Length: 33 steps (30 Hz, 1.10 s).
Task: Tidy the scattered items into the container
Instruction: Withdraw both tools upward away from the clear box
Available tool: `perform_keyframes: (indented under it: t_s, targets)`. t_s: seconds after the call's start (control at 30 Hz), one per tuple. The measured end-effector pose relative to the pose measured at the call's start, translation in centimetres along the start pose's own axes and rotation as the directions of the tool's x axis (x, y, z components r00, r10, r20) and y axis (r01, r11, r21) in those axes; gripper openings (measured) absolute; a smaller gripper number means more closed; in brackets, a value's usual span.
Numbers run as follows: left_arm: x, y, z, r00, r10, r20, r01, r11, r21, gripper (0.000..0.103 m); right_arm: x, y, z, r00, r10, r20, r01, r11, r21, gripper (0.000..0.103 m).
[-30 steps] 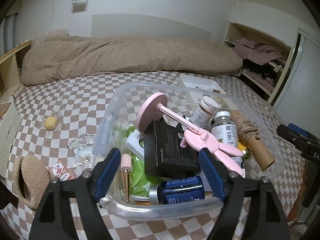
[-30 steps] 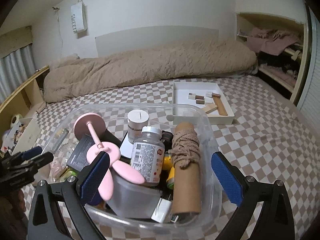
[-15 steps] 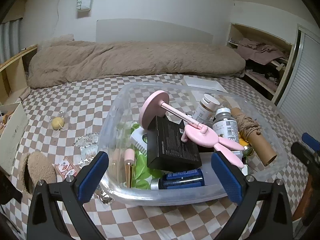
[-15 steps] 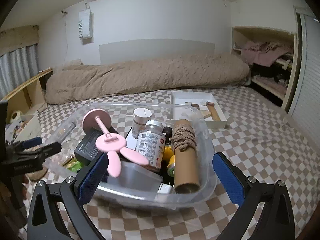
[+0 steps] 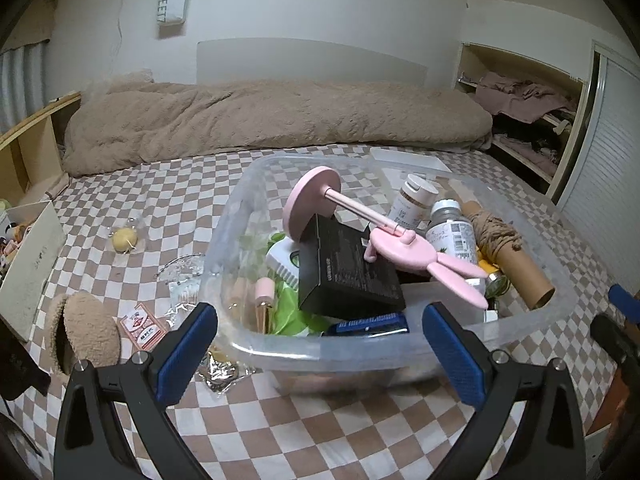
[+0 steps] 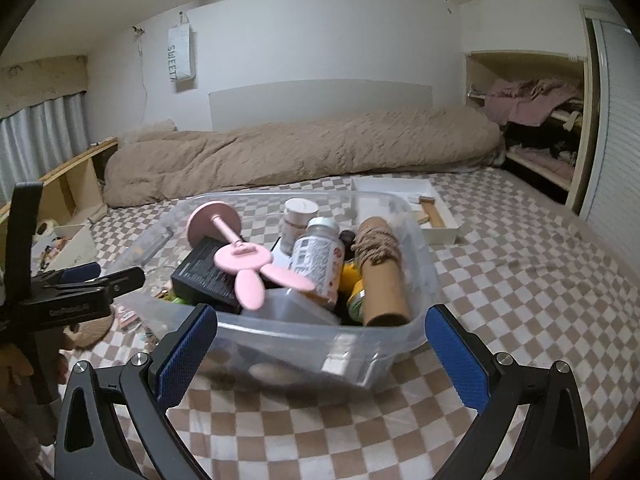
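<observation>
Container (image 5: 248, 216): clear plastic bin on the checkered bedspread (image 5: 320, 432), just ahead of the left gripper (image 5: 320, 354) in the left wrist view. Left jaws wide apart, holding nothing. Inside: pink bunny stand (image 5: 384, 240), black box (image 5: 348, 268), two bottles, twine-wrapped cardboard tube (image 5: 504, 252). Outside, left of the bin: yellow ball (image 5: 124, 239), fuzzy slipper (image 5: 86, 330), card packet (image 5: 144, 327).

Right wrist view: right gripper (image 6: 320, 354) also spread wide, empty, bin's near corner between its fingers. White tray (image 6: 436, 210) just behind the bin.
</observation>
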<state>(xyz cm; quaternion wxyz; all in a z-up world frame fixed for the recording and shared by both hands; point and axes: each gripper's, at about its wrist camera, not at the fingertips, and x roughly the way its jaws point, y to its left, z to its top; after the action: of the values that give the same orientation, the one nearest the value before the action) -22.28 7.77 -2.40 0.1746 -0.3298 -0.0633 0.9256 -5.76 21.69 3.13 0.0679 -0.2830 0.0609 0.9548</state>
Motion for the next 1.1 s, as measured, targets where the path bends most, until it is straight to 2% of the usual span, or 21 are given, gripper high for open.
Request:
perform_keyframes:
  t_s: [0.2, 0.37, 0.67, 0.87, 1.1]
  targets:
    - [-0.4, 0.3, -0.5, 1.0, 0.01, -0.004, -0.01, 1.0, 0.023, 0.103, 0.3, 1.1, -1.6, 0.998, 0.051, -0.042, -0.052, 0.999, -0.012, 0.103]
    - [-0.7, 0.6, -1.0, 1.0, 0.006, -0.013, -0.006, 1.0, 0.018, 0.103, -0.4, 1.6, -2.3, 0.999, 0.033, -0.032, -0.034, 0.999, -0.033, 0.103]
    - [-1.9, -0.5, -2.6, 1.0, -0.013, -0.025, 0.013, 0.999, 0.029, 0.103, -1.8, -0.2, -3.3, 0.999, 0.02, -0.039, -0.02, 1.0, -0.005, 0.103]
    - [-3.4, -1.1, -2.7, 0.999, -0.038, 0.004, 0.038, 0.999, 0.028, 0.103, -2.9, -0.5, -3.4, 0.999, 0.022, -0.031, -0.023, 1.0, -0.009, 0.103]
    - [-4.6, -0.2, -2.8, 0.999, -0.048, 0.001, 0.048, 0.998, -0.026, 0.103, -4.2, -0.5, -3.7, 1.0, 0.007, -0.026, -0.007, 1.0, 0.003, 0.103]
